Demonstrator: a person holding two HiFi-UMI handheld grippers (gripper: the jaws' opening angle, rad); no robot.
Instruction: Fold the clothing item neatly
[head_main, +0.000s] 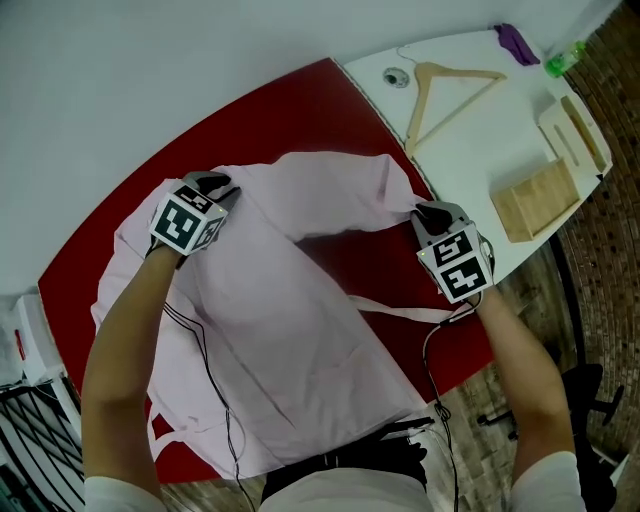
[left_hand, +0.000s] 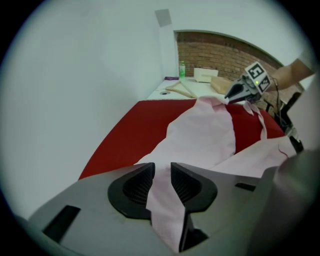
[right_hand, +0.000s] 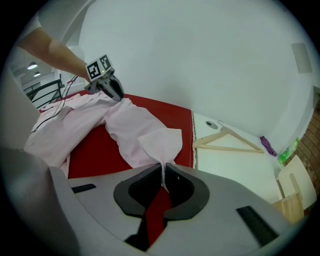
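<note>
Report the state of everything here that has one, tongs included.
pink shirt, spread out on the table, not yet folded.
left tongs, open, shirt fabric lying between the jaws.
right tongs, shut on an edge of the pink shirt.
wooden hanger, lying flat, nothing on it.
green bottle, standing upright.

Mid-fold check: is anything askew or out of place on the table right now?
The pink shirt lies crooked and rumpled, and its lower edge appears to hang over the near edge of the red tabletop. The left gripper has its jaws apart with cloth loose between them. The right gripper pinches the sleeve end.
</note>
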